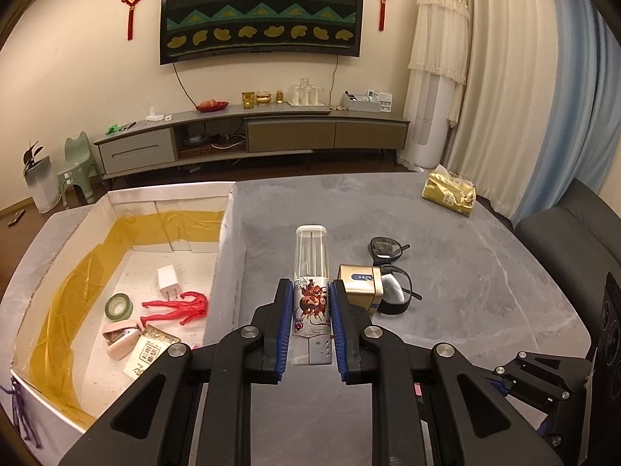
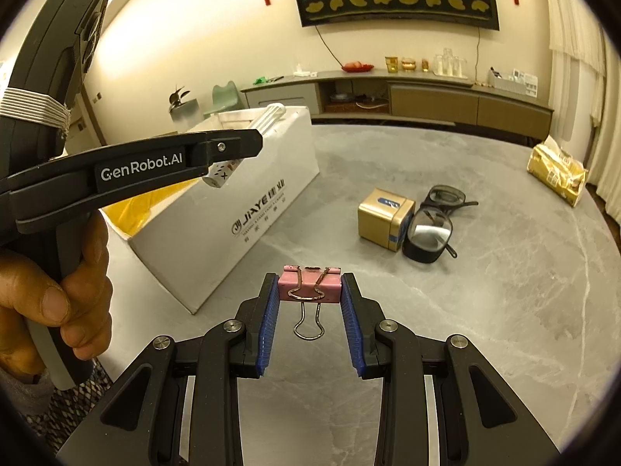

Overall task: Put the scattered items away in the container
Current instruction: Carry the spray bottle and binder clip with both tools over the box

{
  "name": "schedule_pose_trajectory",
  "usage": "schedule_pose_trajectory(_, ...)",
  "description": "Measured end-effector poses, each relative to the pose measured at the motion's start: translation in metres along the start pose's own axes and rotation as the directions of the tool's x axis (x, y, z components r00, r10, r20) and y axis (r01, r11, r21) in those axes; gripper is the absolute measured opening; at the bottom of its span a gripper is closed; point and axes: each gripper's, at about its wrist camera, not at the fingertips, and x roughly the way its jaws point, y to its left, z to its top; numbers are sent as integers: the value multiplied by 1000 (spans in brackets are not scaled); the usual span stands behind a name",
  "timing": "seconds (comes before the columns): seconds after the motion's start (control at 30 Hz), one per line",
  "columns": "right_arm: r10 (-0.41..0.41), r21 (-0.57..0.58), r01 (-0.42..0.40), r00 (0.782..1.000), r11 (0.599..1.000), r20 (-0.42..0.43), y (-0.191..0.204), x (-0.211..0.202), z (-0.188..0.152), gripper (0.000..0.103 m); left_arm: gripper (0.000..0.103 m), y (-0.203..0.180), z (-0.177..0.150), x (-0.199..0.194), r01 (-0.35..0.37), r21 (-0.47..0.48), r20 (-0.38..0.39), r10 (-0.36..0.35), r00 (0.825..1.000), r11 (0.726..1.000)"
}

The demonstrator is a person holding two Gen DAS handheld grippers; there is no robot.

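Note:
My left gripper (image 1: 310, 297) is shut on a clear-capped printed tube (image 1: 310, 272), held above the grey table just right of the white box (image 1: 229, 240). From the right wrist view the tube (image 2: 248, 143) hangs over the box's (image 2: 233, 202) near corner. The box holds a white charger (image 1: 169, 281), green tape roll (image 1: 119, 306), red figure (image 1: 178, 306), pink stapler (image 1: 120, 338) and a packet (image 1: 149, 351). My right gripper (image 2: 309, 287) is shut on a pink binder clip (image 2: 309, 285). A gold tin (image 2: 384, 213) and black glasses (image 2: 431, 229) lie on the table.
A gold tissue pack (image 1: 450, 192) lies at the table's far right. A dark chair (image 1: 570, 240) stands beyond the right edge. A person's hand (image 2: 50, 283) grips the left tool's handle. A TV cabinet (image 1: 252, 132) lines the far wall.

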Motion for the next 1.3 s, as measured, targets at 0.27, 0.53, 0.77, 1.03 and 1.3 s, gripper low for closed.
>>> schedule_pose_trajectory(0.27, 3, -37, -2, 1000, 999, 19, 21, -4, 6, 33, 20, 20, 3, -25, 2, -33, 43, -1, 999, 999)
schedule_pose_trajectory(0.53, 17, -70, -14, 999, 997, 37, 45, -7, 14, 33, 20, 42, 4, -44, 0, -71, 78, 6, 997, 997)
schedule_pose_trajectory(0.77, 35, -70, -32, 999, 997, 40, 60, -7, 25, 33, 20, 65, 3, -55, 0, -112, 98, 11, 995, 994)
schedule_pose_trajectory(1.03, 46, -85, -42, 998, 995, 48, 81, -7, 41, 33, 20, 95, 2, -67, 0, -167, 124, 21, 992, 986)
schedule_pose_trajectory(1.3, 52, -136, -43, 997, 990, 63, 108, -9, 56, 33, 20, 121, 1, -76, 10, -216, 150, 23, 988, 976)
